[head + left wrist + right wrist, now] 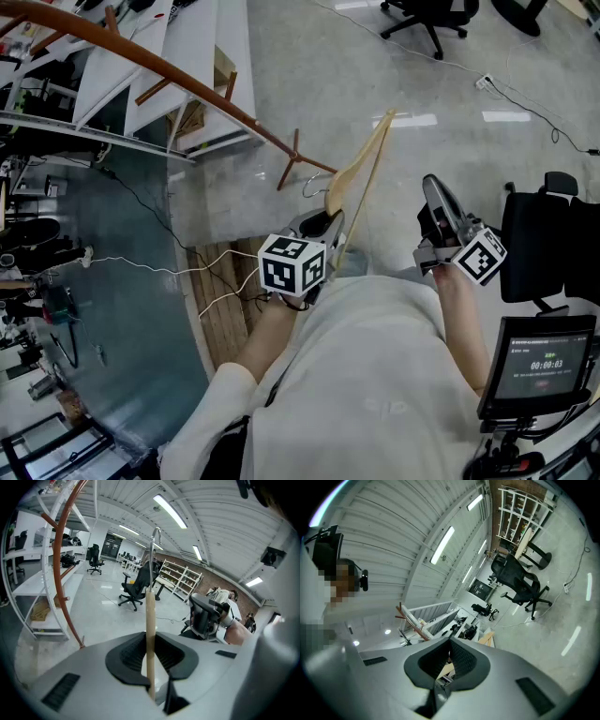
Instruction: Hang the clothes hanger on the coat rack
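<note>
In the head view a light wooden clothes hanger [361, 169] with a metal hook stands up from my left gripper [323, 230], which is shut on its lower part. The left gripper view shows the hanger's bar [150, 611] clamped upright between the dark pads of that gripper [150, 637], its hook [156, 534] above. The coat rack [187, 84], a curved brown pole with short pegs, runs from the upper left to a peg [292, 155] just left of the hanger; it also shows at the left gripper view's left [58, 573]. My right gripper [441, 220] hovers to the right, shut and empty [450, 641].
White shelving [202, 56] stands behind the rack. A wooden pallet [220, 300] and white cables [141, 267] lie on the floor below it. A black chair [553, 244] and a monitor [539, 361] are at the right. An office chair [427, 14] stands far off.
</note>
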Tool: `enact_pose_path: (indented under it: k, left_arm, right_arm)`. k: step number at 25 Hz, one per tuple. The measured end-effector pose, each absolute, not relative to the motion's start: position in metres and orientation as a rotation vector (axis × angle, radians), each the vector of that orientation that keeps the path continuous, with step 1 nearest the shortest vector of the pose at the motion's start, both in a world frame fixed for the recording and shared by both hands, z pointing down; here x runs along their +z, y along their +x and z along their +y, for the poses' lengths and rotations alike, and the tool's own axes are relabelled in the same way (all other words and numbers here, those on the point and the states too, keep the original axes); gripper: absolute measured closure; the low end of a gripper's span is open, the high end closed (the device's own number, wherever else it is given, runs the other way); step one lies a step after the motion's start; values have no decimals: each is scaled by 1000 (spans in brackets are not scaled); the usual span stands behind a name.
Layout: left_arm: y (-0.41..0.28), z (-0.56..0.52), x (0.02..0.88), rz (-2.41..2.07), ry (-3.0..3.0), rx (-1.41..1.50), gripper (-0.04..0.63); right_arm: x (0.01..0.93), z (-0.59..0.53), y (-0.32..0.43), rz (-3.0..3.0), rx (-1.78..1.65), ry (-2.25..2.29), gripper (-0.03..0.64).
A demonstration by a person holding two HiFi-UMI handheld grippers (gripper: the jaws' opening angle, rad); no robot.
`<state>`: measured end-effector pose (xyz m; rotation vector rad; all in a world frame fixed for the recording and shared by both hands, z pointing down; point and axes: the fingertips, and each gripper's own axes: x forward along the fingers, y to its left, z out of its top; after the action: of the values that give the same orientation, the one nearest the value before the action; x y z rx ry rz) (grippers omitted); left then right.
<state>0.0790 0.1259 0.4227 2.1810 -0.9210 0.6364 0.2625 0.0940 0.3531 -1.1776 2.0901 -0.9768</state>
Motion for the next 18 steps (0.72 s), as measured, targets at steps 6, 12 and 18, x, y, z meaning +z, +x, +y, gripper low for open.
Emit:
enact_pose_path:
  k: [6,12,18]
  left_arm:
    - [12,56,435,-938,2152,690,538]
    - [-4,32,455,-932,2115,705,538]
    - [-19,2,493,-923,2049,692,538]
  right_arm:
    - [356,28,198,2130,-1006,-1159,609]
    - [361,3,168,2187,-1059,-1153,609]
    - [379,-17,138,2238,-1125,-1139,609]
